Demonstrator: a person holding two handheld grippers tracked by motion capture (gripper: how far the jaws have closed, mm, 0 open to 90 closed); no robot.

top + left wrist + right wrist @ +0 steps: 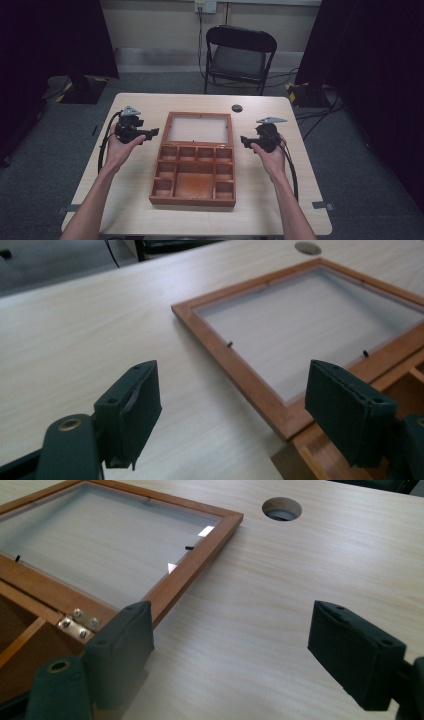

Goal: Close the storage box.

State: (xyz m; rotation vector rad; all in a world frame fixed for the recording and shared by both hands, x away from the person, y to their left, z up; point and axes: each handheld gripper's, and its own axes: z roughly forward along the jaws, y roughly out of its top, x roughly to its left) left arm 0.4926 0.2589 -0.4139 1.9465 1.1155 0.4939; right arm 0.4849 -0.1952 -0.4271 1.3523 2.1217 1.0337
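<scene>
I count one wooden box (194,172) with one glazed lid (198,128), two claws, left (150,134) and right (244,141), one table (135,200), one chair (239,55).

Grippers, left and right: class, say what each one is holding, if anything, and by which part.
Nothing is held. The left gripper and the right gripper both have open, empty jaws, one on each side of the open wooden compartment box, whose glass lid lies flat on the table.
</scene>
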